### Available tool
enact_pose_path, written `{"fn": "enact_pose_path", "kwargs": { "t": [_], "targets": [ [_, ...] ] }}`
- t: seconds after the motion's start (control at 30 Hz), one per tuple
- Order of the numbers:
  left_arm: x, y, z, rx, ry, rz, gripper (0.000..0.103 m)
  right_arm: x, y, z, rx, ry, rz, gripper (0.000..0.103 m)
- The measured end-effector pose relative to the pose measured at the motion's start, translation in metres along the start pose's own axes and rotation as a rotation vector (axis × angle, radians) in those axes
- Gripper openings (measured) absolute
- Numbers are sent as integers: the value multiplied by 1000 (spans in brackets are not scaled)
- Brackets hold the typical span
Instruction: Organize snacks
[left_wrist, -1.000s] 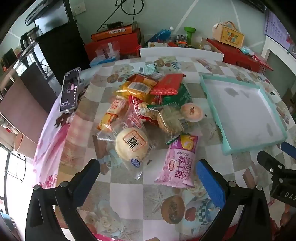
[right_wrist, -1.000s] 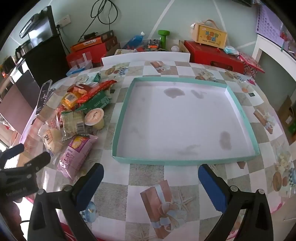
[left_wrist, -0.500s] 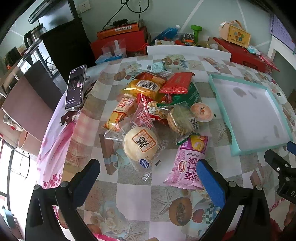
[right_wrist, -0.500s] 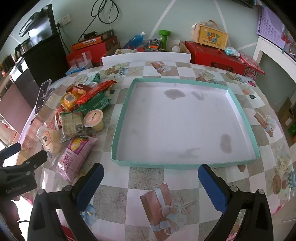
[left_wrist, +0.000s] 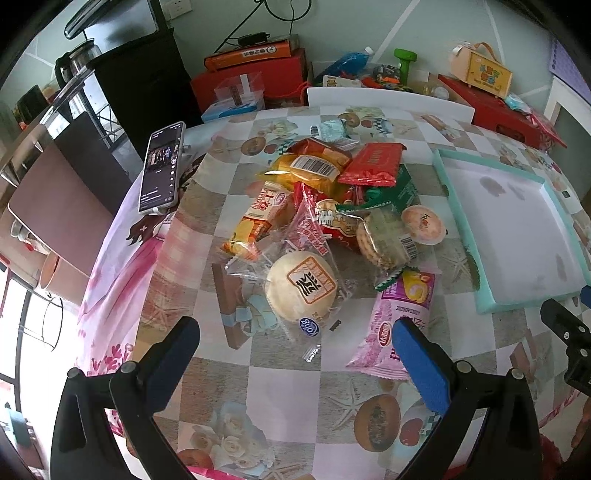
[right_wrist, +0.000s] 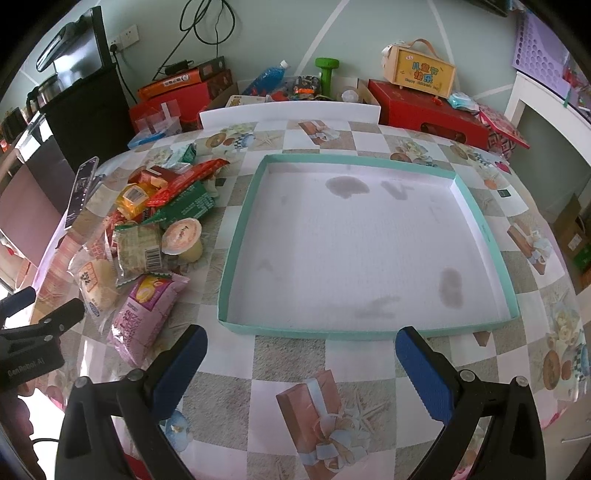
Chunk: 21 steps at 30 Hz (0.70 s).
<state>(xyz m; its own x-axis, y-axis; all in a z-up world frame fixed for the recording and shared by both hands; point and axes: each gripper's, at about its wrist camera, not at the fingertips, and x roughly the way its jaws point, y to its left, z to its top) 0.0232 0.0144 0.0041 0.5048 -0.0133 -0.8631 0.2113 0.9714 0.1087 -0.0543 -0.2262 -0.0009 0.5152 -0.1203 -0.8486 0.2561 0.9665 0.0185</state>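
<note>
Glossy checkered tablecloth (left_wrist: 280, 373); crinkly plastic snack pkgs (left_wrist: 332, 206), shallow square teal tray (right_wrist: 236, 258).

Snack pile (left_wrist: 332, 221) crowds table's left, teal tray (right_wrist: 236, 258) interior bare, phone (left_wrist: 161, 168) beside pile

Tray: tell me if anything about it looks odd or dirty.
The tray holds no snacks, but its white floor carries dark blotches, the largest near the far wall and another toward the near right corner. They look like stains.

Green packet (left_wrist: 391, 192) mostly hidden under red packet (left_wrist: 373, 164); pkg print too blurred to read.
</note>
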Motion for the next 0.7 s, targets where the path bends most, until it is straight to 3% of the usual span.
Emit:
{"fn": "enact_pose_path", "kwargs": {
  "t": [0.7],
  "targets": [
    [-2,-7,6,15,3,30,103,-4,-6,1,3,-8,-8,103]
  ]
}}
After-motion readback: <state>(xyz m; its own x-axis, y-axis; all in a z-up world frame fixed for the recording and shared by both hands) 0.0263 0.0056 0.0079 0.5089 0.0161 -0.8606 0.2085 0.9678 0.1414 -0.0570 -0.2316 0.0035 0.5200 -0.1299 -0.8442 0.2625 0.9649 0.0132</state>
